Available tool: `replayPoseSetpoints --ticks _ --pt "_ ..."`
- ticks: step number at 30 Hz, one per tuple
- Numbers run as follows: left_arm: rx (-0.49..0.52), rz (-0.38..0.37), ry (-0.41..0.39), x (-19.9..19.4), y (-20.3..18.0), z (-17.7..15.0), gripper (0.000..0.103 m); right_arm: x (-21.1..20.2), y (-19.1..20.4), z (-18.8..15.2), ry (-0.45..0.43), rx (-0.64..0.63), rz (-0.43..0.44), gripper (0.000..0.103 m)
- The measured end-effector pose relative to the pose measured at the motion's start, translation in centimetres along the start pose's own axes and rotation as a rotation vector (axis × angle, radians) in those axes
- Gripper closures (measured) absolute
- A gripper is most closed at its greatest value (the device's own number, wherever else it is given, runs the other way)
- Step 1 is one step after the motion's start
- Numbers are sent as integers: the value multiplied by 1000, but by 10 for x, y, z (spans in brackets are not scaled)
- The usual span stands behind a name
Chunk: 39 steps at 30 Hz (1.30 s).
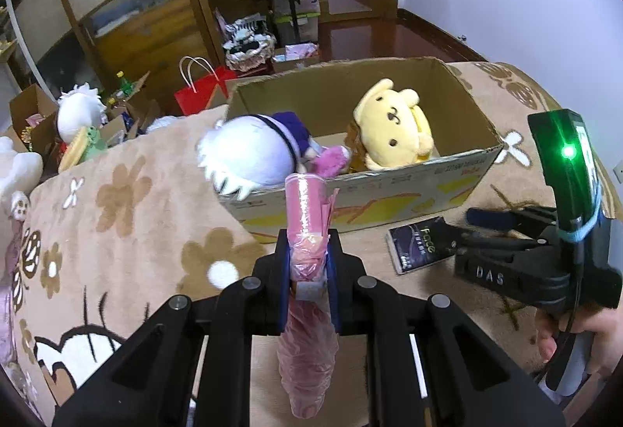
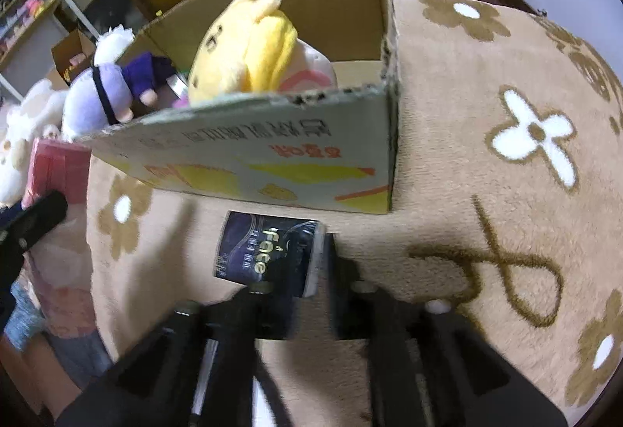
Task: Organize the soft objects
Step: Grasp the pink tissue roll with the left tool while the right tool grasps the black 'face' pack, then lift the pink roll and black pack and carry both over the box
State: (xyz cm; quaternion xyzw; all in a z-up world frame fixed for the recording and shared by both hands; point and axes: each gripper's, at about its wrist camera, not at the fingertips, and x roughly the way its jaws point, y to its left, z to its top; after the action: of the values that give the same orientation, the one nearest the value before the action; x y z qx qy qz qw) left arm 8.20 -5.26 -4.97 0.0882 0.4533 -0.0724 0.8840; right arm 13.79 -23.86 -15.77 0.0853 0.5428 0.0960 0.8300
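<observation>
My left gripper (image 1: 307, 263) had its jaws clamped on one pink wrapped bundle (image 1: 305, 216), held before the cardboard box (image 1: 389, 189), two plush toys inside, one yellow (image 1: 393, 131), one white-haired (image 1: 249, 154), my right gripper (image 2: 307, 271) stood half-wide over one dark packet (image 2: 264, 251), flowered blanket (image 2: 486, 96) beneath.

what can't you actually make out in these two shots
- Right wrist view: whether the right gripper fingers touch the dark packet; motion blur smears them.
- Left wrist view: the lower end of the pink wrapped thing held in the left gripper; the gripper's body and the bottom edge cut it off.
- Both views: the floor of the cardboard box; the yellow plush and white-haired doll cover it.
</observation>
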Motion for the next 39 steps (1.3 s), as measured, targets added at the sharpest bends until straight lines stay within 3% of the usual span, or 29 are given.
replayPoseSetpoints --ticks 2,10,14,29,35,39 --pt "-10 1 -10 -5 4 0 88 -4 8 0 -27 -33 -17 43" --pt "-43 8 -40 -15 22 3 88 17 33 2 12 -70 -53 40" --pt "-45 13 -57 -17 25 5 88 27 39 0 32 -70 -53 31" --pt "-53 20 -81 -24 28 5 88 40 48 -15 74 -113 -145 31" --pt "-53 17 -98 -30 28 6 88 31 48 -25 32 -91 -150 35" --pt "-57 20 -135 -41 29 8 88 0 46 -30 -31 -90 -152 35"
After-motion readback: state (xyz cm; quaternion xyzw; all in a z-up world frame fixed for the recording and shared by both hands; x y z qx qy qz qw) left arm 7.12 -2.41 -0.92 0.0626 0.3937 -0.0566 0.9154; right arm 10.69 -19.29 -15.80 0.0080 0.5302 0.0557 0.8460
